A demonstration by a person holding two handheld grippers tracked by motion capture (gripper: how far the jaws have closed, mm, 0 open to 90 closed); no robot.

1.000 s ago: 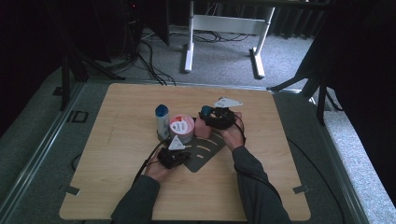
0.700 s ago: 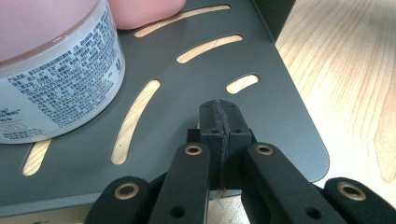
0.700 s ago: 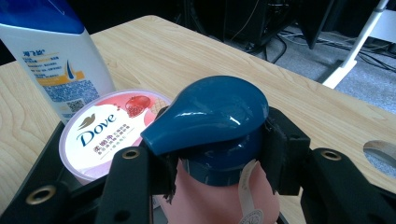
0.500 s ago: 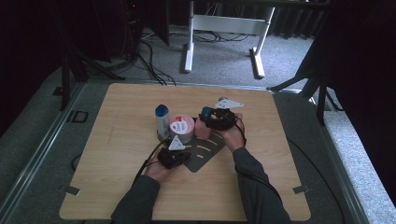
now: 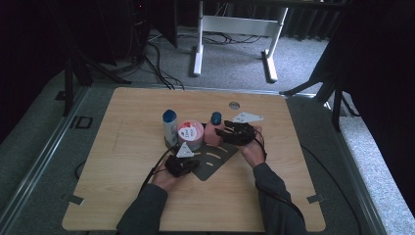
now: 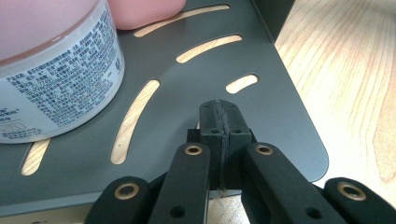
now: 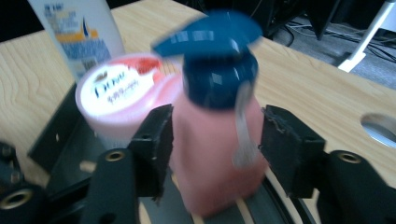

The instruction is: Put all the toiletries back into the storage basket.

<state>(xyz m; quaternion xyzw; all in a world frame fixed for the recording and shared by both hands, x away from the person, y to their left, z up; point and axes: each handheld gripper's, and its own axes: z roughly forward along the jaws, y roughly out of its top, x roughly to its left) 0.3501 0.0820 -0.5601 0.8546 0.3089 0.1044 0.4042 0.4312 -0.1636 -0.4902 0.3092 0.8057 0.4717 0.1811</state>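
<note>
A dark slotted metal plate point(image 5: 215, 161) lies on the wooden table and carries three containers. A pink pump bottle point(image 5: 214, 128) with a blue pump head stands upright between the jaws of my right gripper point(image 7: 215, 140). Those jaws have just been opening, and the pads sit close beside the bottle point(image 7: 212, 154) without pressing on it. Left of the bottle are a pink jar point(image 5: 191, 133) with a white lid and a white bottle point(image 5: 170, 127) with a blue cap. My left gripper point(image 6: 219, 116) is shut, its tips lying on the plate point(image 6: 280, 112) beside the jar point(image 6: 51, 79).
A round hole point(image 5: 234, 105) sits in the tabletop behind the right gripper point(image 5: 234, 133). Cables trail from both grippers toward the person. Bare wood surrounds the plate on every side. Beyond the table's far edge are grey carpet, white desk legs point(image 5: 198, 44) and loose cables.
My right gripper has drawn back a little to the right and toward the person, uncovering the pink pump bottle. The left gripper has stayed where it was.
</note>
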